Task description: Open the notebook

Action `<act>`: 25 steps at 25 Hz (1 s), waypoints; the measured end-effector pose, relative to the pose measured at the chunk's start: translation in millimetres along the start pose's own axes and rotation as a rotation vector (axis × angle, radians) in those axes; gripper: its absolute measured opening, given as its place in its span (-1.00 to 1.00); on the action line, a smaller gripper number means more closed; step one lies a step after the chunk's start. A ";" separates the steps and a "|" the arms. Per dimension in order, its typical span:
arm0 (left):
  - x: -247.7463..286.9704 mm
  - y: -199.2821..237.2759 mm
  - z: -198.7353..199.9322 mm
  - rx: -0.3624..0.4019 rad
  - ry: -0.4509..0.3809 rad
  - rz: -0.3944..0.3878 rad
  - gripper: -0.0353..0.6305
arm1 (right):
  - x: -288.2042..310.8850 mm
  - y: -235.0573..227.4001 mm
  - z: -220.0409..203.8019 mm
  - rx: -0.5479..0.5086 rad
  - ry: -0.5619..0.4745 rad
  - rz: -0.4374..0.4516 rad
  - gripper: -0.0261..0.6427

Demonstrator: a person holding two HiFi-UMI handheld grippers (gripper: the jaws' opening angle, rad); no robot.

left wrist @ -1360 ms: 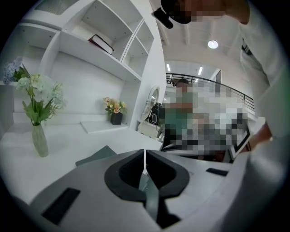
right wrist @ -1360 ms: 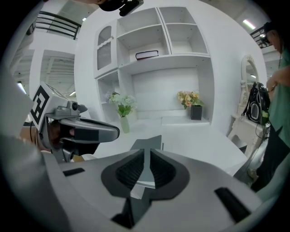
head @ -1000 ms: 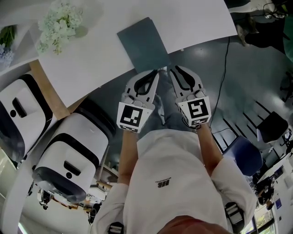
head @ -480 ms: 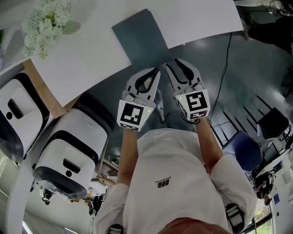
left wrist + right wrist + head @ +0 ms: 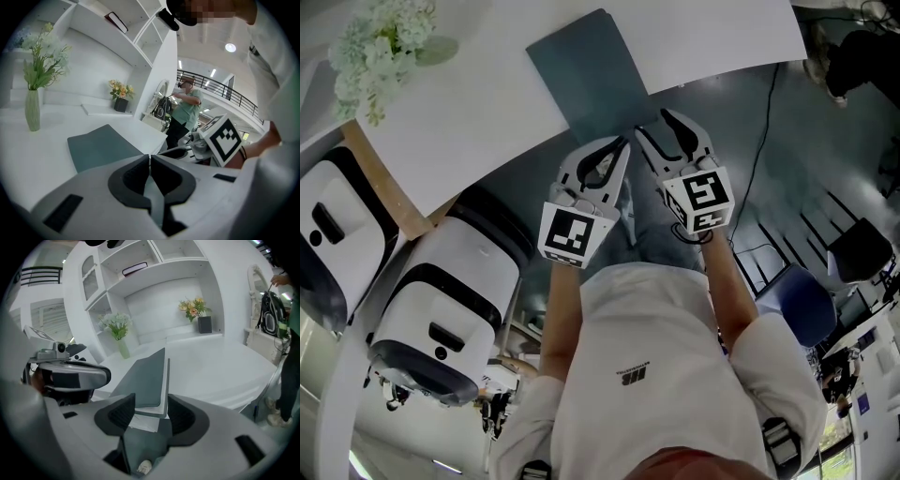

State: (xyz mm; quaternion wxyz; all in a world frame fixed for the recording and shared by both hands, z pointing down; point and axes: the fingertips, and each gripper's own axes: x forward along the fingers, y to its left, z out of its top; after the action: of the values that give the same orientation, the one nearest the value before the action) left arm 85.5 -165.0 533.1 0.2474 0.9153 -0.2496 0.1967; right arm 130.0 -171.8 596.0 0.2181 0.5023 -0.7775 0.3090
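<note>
A closed dark teal notebook lies on the white table, its near end at the table's front edge. My left gripper hangs just in front of that end with its jaws shut and empty; in the left gripper view the notebook lies ahead to the left. My right gripper is beside it, near the notebook's near right corner. Its jaws are opening. In the right gripper view the notebook's near corner shows between the spread fingers, and the pads do not press on it.
A vase of white flowers stands at the table's far left. Two white rounded machines sit on the floor at the left. A blue chair and a cable lie to the right. A person in a green shirt stands beyond the table.
The right gripper's jaws have spread apart. Both grippers have sunk a little in front of the table's edge, the left one still shut.
</note>
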 end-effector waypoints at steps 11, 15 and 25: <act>-5.2 7.5 -4.7 -0.017 -0.006 0.016 -0.89 | 6.6 -3.0 6.0 0.066 -0.042 0.035 -0.68; -8.2 8.5 -4.8 -0.018 -0.011 0.023 -0.89 | 2.9 -1.3 9.5 0.083 -0.060 0.063 -0.77; -20.3 7.1 -2.0 -0.016 -0.031 0.047 -0.89 | -8.3 10.7 24.3 0.088 -0.089 0.088 -0.86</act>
State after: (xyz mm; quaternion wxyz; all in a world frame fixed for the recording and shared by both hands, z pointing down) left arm 64.9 -162.0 527.4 0.2459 0.9102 -0.2766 0.1861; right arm 122.9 -180.2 570.5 0.1473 0.4902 -0.7933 0.3296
